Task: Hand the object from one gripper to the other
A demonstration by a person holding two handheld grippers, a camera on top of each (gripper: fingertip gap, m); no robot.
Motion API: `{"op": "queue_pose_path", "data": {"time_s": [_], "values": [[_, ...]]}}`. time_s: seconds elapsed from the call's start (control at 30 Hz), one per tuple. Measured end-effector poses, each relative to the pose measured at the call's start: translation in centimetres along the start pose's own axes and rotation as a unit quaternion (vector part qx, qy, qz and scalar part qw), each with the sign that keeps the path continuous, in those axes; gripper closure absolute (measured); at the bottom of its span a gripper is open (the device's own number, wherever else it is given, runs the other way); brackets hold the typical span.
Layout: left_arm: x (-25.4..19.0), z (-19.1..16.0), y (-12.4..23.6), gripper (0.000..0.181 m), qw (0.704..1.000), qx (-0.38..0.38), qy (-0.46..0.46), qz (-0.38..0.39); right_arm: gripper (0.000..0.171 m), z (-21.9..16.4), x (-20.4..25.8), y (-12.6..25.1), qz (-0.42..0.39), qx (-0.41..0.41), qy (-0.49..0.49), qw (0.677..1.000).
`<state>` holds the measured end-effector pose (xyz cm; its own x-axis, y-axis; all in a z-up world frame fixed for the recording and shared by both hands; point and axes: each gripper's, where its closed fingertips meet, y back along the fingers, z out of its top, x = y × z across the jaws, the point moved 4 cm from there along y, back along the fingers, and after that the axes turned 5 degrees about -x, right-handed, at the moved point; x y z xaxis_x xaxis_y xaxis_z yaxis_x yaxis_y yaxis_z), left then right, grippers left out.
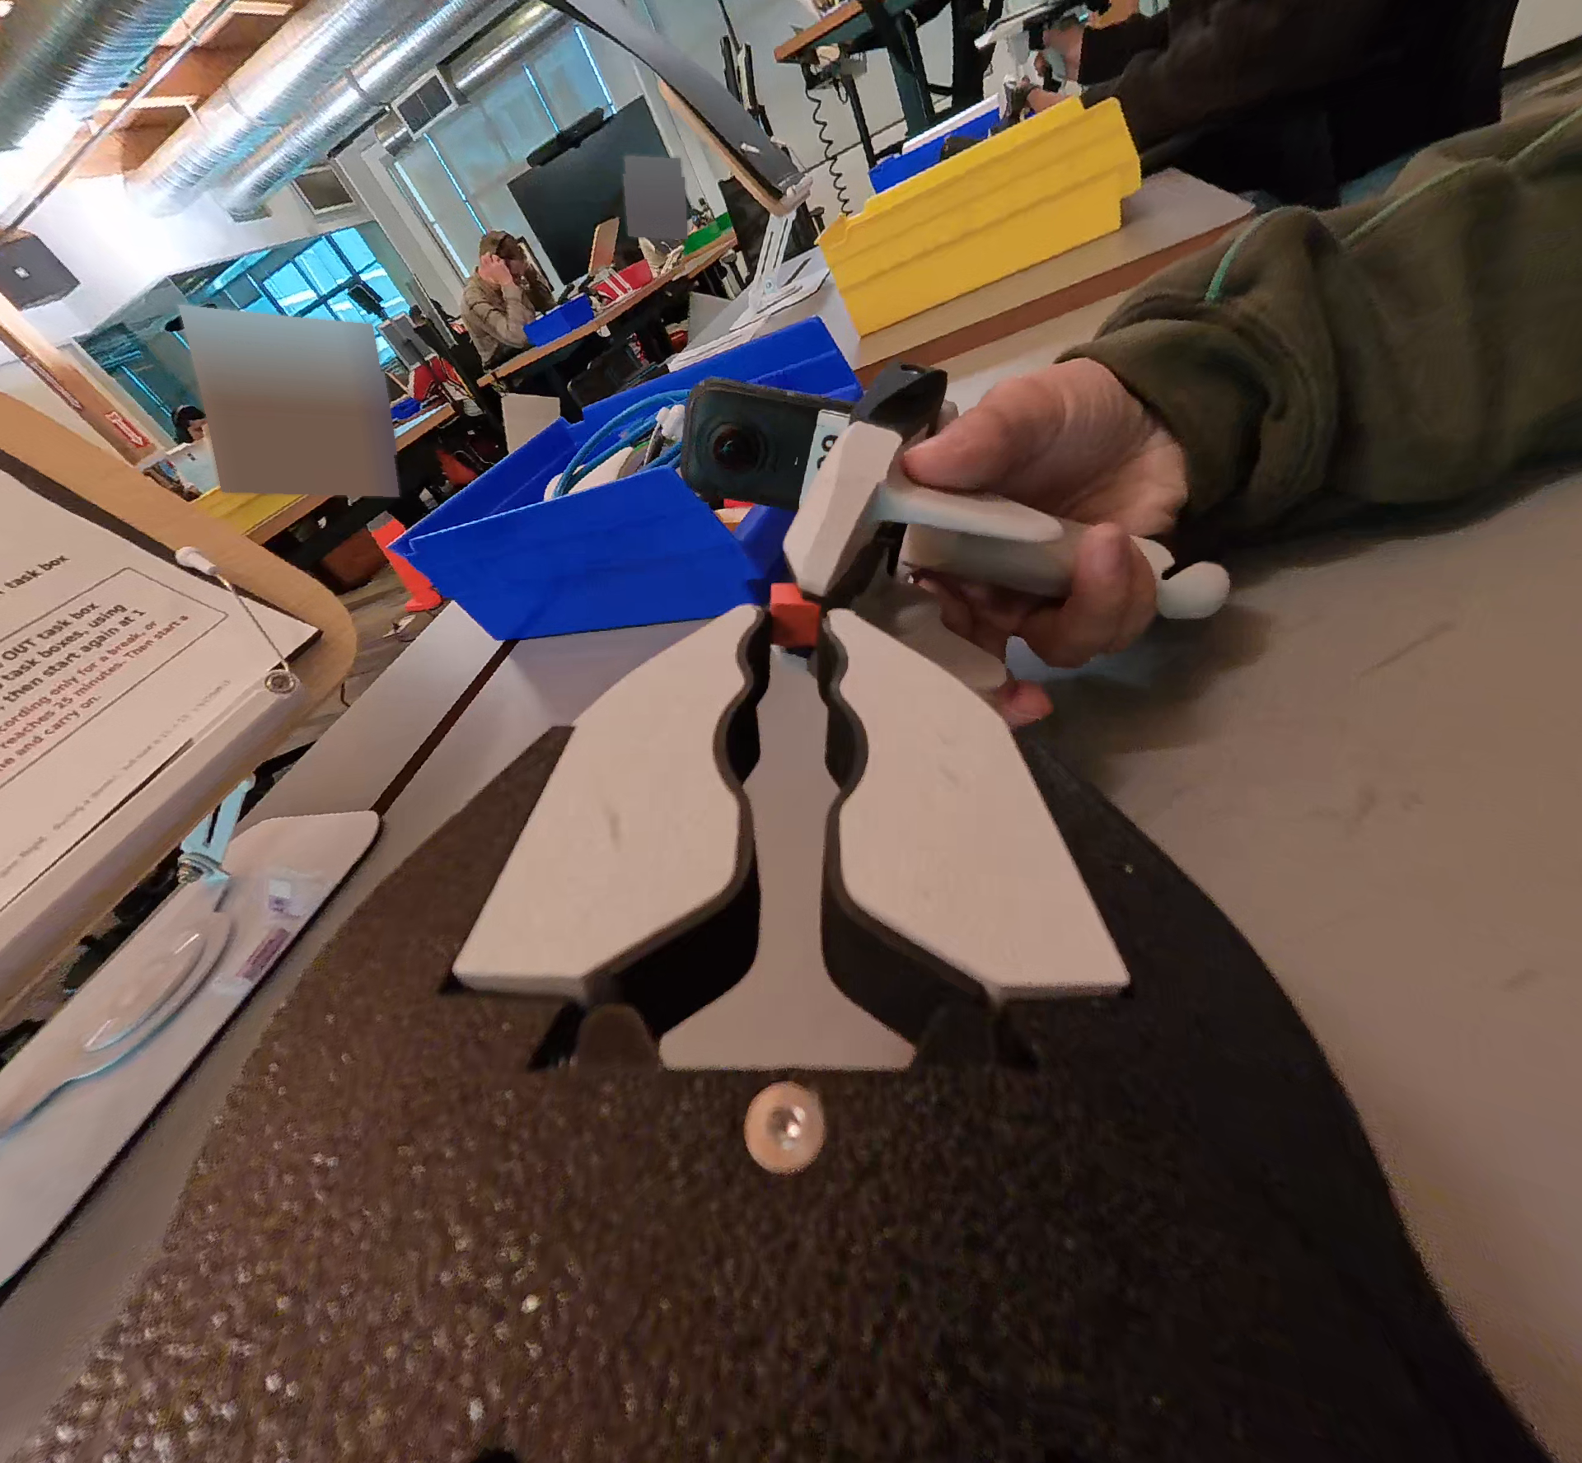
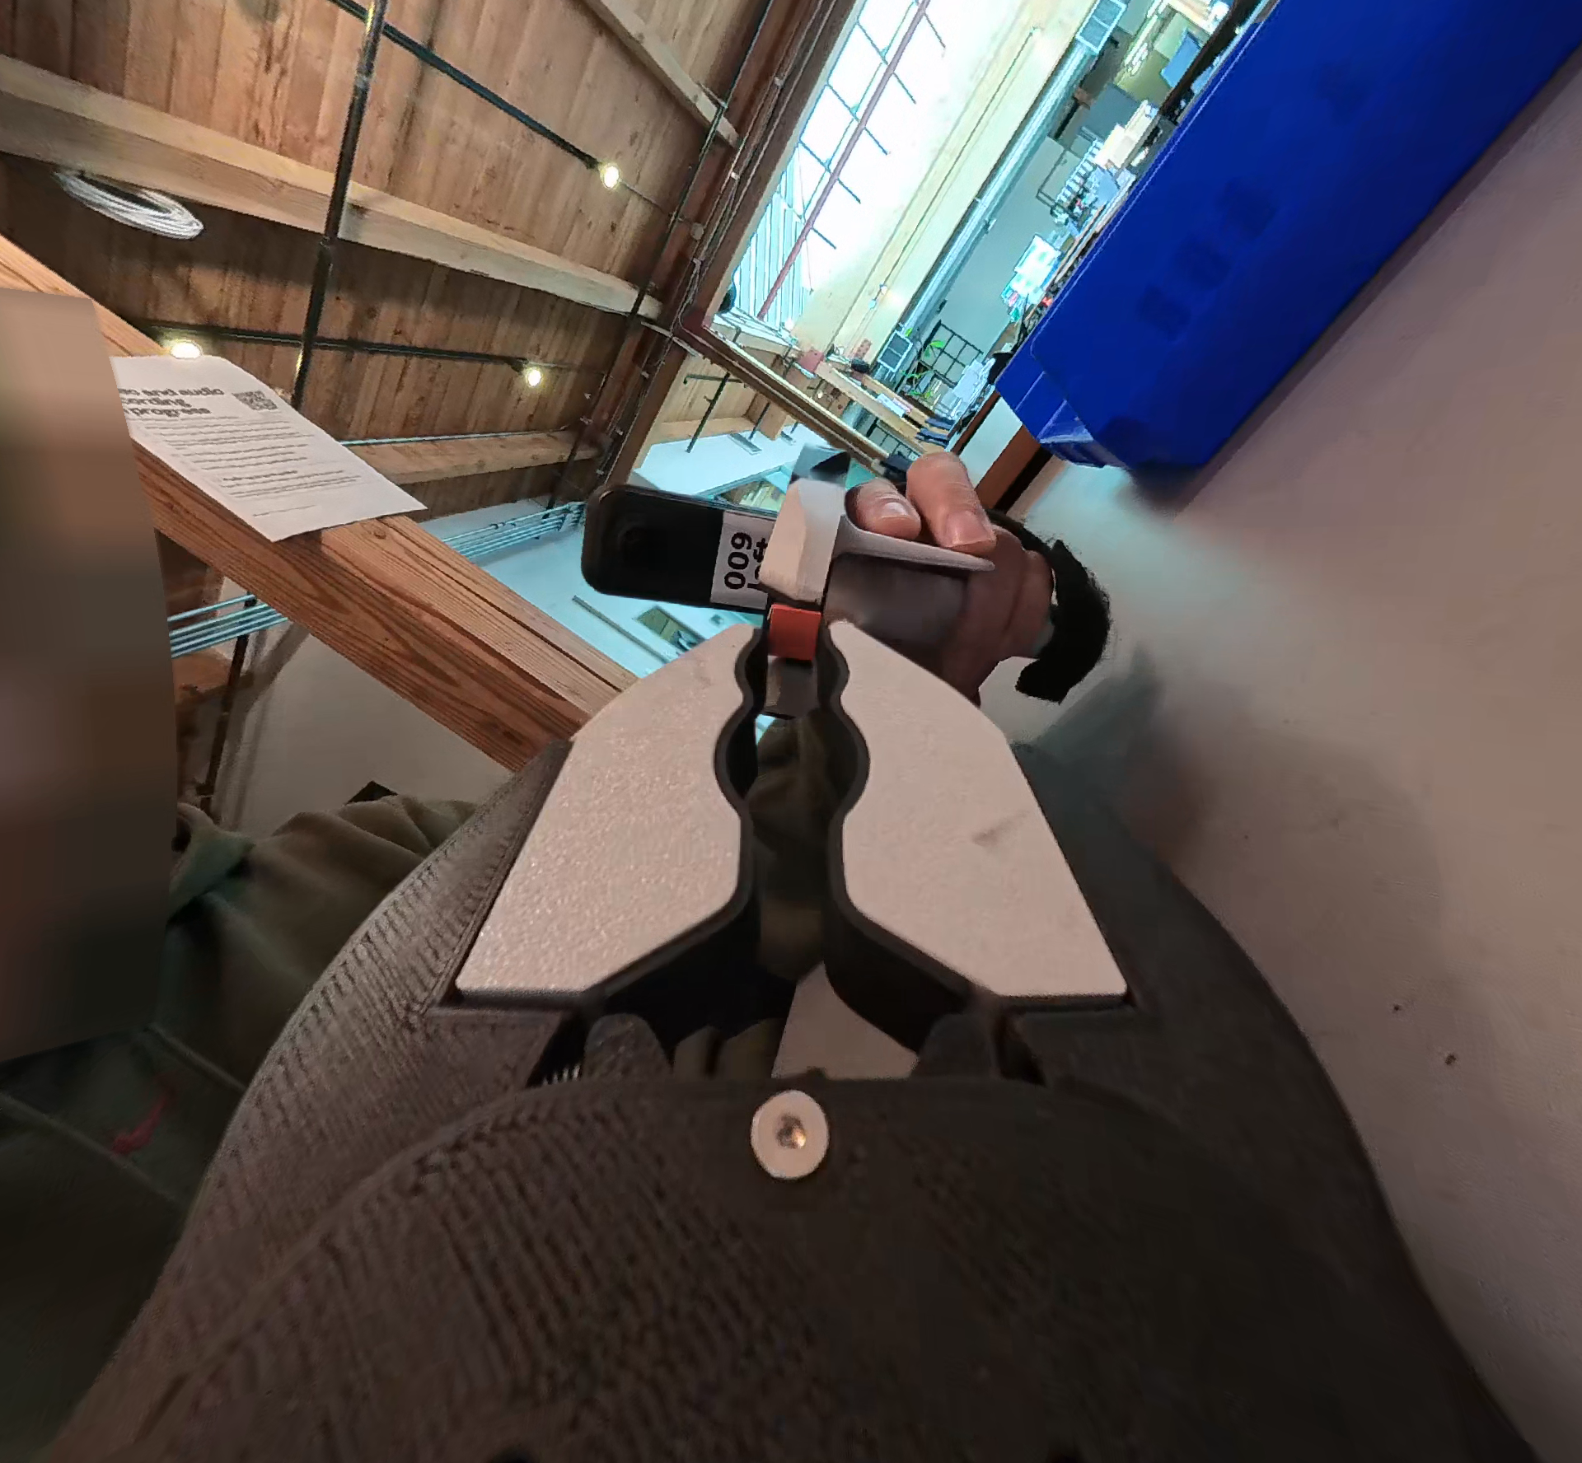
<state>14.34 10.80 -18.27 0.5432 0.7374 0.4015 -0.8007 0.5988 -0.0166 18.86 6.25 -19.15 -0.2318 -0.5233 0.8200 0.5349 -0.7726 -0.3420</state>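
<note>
Object: a small orange block (image 1: 792, 624) sits at the very tips of both your grippers, above the grey table (image 1: 1284, 780).
Left gripper (image 1: 792, 639): your fingertips pinch the block's sides.
Right gripper (image 2: 792, 643): fingertips clamp the same block from the opposite end.
Behind: a blue bin (image 1: 599, 557) stands just beyond the meeting point.

Orange block (image 1: 792, 624), grey claw fingers (image 1: 633, 814); blue bin (image 1: 591, 557), yellow bin (image 1: 984, 232)

Printed sheet (image 1: 103, 686) on stand; paper notice (image 2: 257, 442) on beam; white label (image 2: 743, 562) on camera.
</note>
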Motion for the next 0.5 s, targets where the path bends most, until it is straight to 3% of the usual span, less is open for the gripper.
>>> {"op": "queue_pose_path", "data": {"time_s": [0.3,0.4,0.5], "values": [[0.5,-0.6,-0.4,0.168,0.999,0.029,-0.003,0.044,0.161,0.6,-0.8,0.3,-0.016,-0.016,0.005,1.000],[0.6,-0.6,-0.3,0.162,0.998,0.024,0.035,0.045,0.161,0.9,-0.8,0.5,-0.050,0.000,0.090,0.995],[1.4,-0.4,0.0,0.160,0.986,-0.002,0.157,0.049,0.161,1.6,-0.4,0.8,-0.099,0.009,0.239,0.966]]}}
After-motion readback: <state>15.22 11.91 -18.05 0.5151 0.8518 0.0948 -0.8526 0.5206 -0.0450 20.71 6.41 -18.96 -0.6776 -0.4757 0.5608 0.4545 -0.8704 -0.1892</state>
